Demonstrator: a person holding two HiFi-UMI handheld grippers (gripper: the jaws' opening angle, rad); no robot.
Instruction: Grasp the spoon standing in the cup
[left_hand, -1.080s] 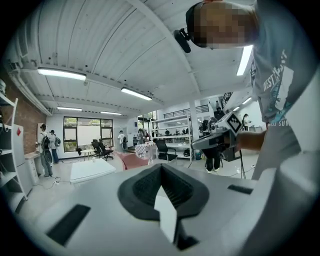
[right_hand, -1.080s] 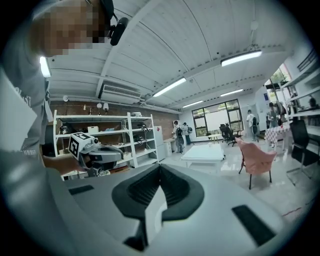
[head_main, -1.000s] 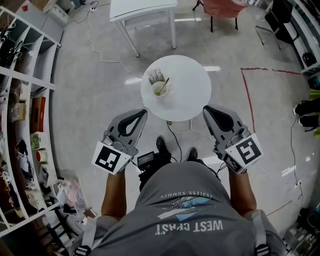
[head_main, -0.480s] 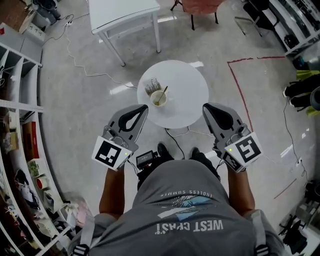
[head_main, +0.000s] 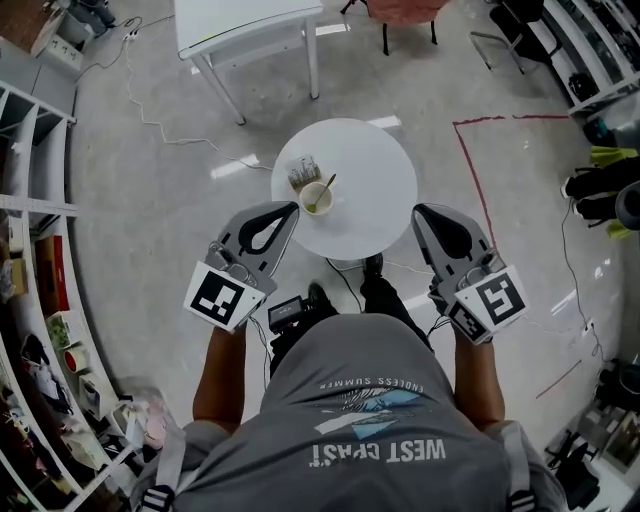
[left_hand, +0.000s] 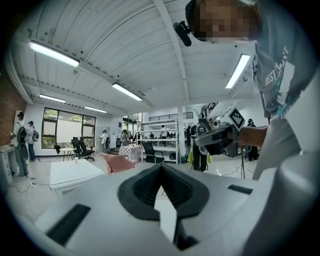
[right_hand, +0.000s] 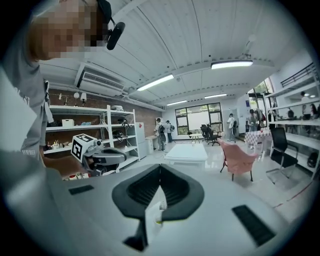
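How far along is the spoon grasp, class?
Done: nothing; the spoon stands untouched in the cup on the table. In hand: left gripper and right gripper hover shut, empty, near the table's edge. Left: reach, open, close on the spoon.

The round white worktop carries a cup with a spoon standing in it, just beside a small container.
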